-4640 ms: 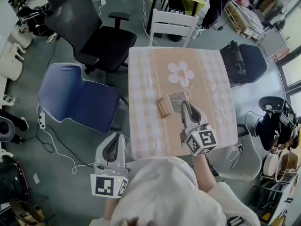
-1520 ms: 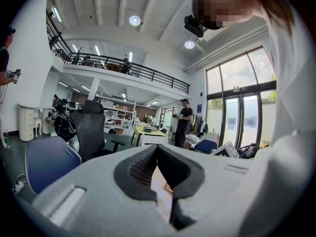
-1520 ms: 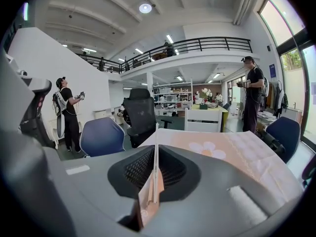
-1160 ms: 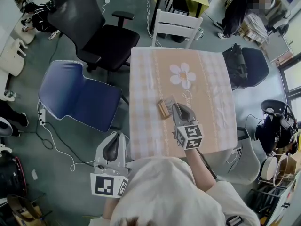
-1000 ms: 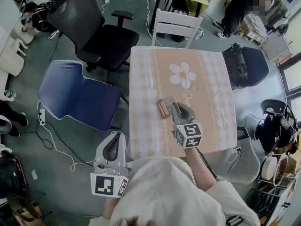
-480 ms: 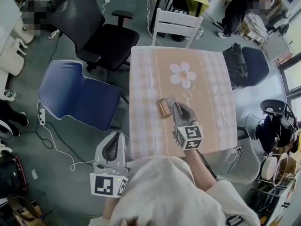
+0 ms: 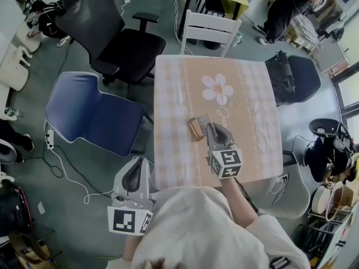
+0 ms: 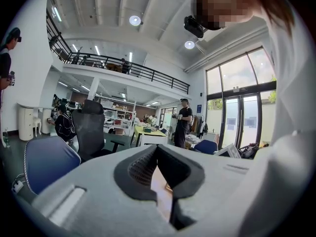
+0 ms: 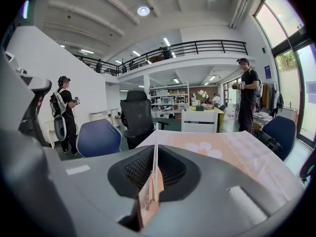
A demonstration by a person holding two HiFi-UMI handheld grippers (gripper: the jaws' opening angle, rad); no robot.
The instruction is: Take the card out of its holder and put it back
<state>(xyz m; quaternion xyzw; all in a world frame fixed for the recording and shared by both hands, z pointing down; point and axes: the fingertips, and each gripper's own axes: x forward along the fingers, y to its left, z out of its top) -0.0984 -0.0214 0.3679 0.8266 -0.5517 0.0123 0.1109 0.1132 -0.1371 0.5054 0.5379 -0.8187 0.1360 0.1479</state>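
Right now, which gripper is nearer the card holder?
Right. The right gripper sits just beside the holder on the table, shut on the card. The left gripper hangs off the table's near-left corner, well away.

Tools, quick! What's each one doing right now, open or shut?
Left tool: closed, holding nothing.
Right tool: closed, holding the card.

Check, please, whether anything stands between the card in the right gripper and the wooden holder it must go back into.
Nothing visible does. The right gripper is shut on the card, and the wooden holder lies beside its tips on the tablecloth, with no other object between them. The left gripper hangs beside the table.
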